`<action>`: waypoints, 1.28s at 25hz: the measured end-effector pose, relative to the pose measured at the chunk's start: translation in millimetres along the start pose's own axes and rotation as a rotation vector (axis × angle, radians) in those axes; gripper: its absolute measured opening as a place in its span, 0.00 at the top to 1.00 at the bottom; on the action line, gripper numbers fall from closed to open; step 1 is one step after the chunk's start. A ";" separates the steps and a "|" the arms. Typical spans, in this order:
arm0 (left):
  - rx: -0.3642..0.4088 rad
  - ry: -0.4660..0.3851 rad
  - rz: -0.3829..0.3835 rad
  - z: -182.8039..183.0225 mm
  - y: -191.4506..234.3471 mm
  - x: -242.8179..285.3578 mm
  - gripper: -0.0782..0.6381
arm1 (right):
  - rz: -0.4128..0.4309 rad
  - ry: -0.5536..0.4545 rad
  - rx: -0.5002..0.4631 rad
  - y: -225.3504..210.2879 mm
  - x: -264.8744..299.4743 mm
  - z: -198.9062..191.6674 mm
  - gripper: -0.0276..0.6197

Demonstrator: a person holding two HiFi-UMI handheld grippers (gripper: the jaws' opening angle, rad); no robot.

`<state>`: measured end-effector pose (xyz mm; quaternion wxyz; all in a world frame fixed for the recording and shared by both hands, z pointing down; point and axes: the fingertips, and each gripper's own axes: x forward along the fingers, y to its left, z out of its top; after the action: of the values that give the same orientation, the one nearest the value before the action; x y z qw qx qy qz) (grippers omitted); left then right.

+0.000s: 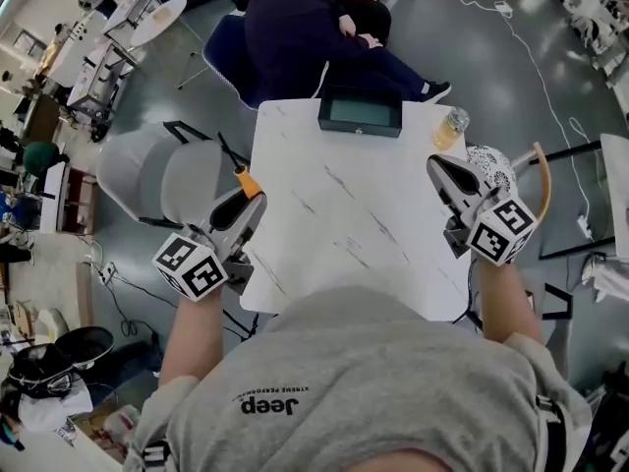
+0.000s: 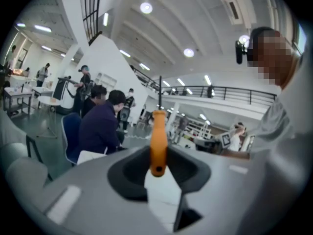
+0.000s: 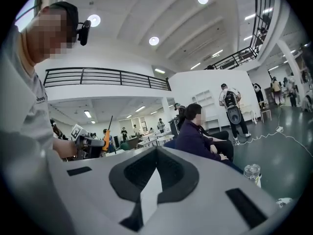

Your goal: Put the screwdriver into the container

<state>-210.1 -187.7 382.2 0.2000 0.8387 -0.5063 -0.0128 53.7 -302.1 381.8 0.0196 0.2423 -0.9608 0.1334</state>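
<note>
Head view, looking steeply down: a white bench with faint grey veining fills the middle of the scene. At its far side a seated person in dark clothing sits with arms folded. Two pale grey chairs stand just off the bench's left edge.

A dark rectangular container rests on the far edge of the bench, in front of the seated person.

I hold my left gripper at the bench's left edge and my right gripper at its right edge, each with its marker cube nearest my body and both pointing away from me.

In the left gripper view, my fingers are clamped on the orange handle of the screwdriver, which stands upright between them. From above, the screwdriver sits just outside the bench's left edge, over the nearer chair, with its thin black shaft slanting up and away. It is well apart from the container.

In the right gripper view, my right gripper has its fingers together, with nothing between them.

A small clear bottle of amber liquid stands at the bench's far right corner, to the right of the container and just beyond my right gripper.
</note>
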 end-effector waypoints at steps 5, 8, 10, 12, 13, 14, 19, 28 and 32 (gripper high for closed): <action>0.006 0.035 -0.058 -16.9 37.0 8.6 0.74 | -0.111 0.007 -0.016 1.5 21.2 -12.6 0.95; 0.051 0.057 -0.069 -14.4 60.7 9.6 0.74 | -0.148 0.023 -0.024 11.8 30.0 -10.8 0.94; 0.080 0.067 -0.065 -7.3 77.2 9.4 0.74 | -0.156 0.045 -0.043 17.2 37.3 -7.5 0.95; 0.100 0.078 -0.058 1.2 91.2 10.0 0.74 | -0.163 0.054 -0.057 17.2 43.0 -1.9 0.94; 0.111 0.084 -0.053 5.1 96.8 11.0 0.74 | -0.166 0.054 -0.060 15.0 45.5 0.7 0.95; 0.124 0.090 -0.048 8.8 101.4 12.5 0.74 | -0.168 0.053 -0.061 11.7 48.3 2.6 0.94; 0.187 0.109 -0.018 27.0 122.0 28.8 0.74 | -0.155 0.047 -0.074 -10.1 65.6 4.1 0.95; 0.363 0.189 -0.021 77.4 159.3 101.9 0.74 | -0.162 0.036 -0.076 -60.0 82.9 -16.0 0.95; 0.447 0.278 -0.058 78.7 167.9 147.7 0.74 | -0.179 0.026 -0.060 -83.9 89.4 -26.4 0.95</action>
<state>-297.5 -407.7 395.1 0.0767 0.8701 -0.4398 0.2089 13.7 -407.3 437.2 0.0512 0.3246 -0.9386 0.1051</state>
